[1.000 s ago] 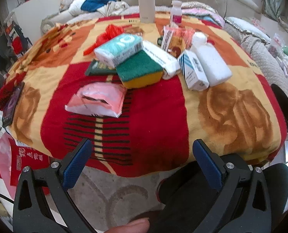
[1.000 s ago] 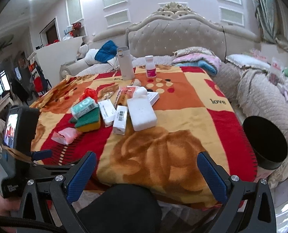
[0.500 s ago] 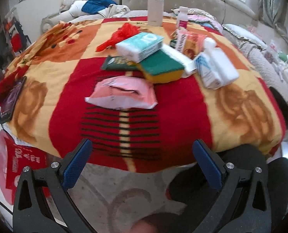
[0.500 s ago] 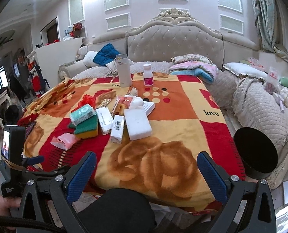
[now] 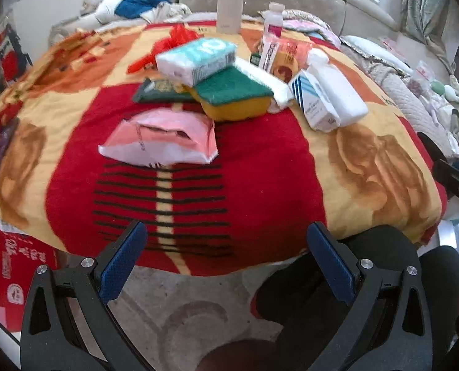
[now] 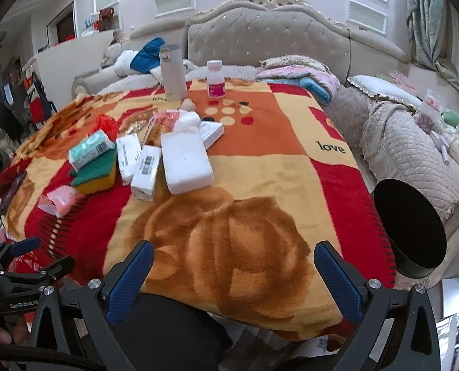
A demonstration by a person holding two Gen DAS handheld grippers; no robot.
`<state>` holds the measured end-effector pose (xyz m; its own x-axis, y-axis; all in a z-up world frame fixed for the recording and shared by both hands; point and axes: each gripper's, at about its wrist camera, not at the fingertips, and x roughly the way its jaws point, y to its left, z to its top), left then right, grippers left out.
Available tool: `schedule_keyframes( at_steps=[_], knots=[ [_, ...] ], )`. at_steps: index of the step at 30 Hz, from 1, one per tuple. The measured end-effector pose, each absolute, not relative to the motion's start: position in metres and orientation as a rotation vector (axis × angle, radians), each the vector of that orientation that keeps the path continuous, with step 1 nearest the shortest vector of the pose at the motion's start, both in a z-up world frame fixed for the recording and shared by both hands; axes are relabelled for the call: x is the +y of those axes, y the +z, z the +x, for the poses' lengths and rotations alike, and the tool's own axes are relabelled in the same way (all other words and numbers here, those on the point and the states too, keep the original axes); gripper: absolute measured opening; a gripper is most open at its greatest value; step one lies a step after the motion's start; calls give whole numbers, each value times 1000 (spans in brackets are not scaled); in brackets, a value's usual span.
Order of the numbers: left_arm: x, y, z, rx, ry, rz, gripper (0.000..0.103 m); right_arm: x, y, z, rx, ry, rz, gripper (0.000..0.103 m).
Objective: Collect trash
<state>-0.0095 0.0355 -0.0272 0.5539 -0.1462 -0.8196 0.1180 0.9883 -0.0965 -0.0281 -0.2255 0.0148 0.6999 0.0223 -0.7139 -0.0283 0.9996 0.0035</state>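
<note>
The pink wrapper (image 5: 163, 142), torn open and crumpled, lies on the red part of the blanket (image 5: 266, 167) straight ahead of our left gripper (image 5: 226, 256), a little toward its left finger and well apart from the tips; our left gripper hangs over the near edge of the blanket with its blue pads (image 5: 122, 261) spread wide and nothing between them; just beyond the wrapper sits a green and yellow sponge (image 5: 234, 99), with a teal tissue pack (image 5: 197, 57) leaning on its far left side and a dark green packet (image 5: 160, 91) flat beside it; to the right of the sponge lie a blue-striped box (image 5: 314, 103) and a white bottle (image 5: 337, 89) touching each other; a red plastic bag (image 5: 170, 44) shows behind the tissue pack, blurred.

From our right gripper (image 6: 232, 270), also spread apart and empty, the same wrapper (image 6: 59, 199) lies far off to the left and ahead; the white bottle (image 6: 186, 157) lies ahead, slightly left of centre; a black bin (image 6: 410, 232) stands to the right of the right finger, beside the blanket's edge; at the far end a tall white flask (image 6: 172, 72) and a small pill bottle (image 6: 215, 78) stand upright, near each other.
</note>
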Motion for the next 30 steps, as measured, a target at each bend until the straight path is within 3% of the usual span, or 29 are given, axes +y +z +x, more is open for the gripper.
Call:
schedule_keyframes(
  at_steps=[14, 21, 30],
  knots=[
    [86, -45, 0, 1025, -64, -179, 103, -216, -9, -9, 865, 48, -8, 103],
    [77, -49, -3, 1035, -48, -114, 103, -213, -14, -10, 884, 52, -8, 103],
    [97, -14, 25, 945, -71, -187, 103, -218, -10, -20, 868, 49, 13, 103]
  ],
)
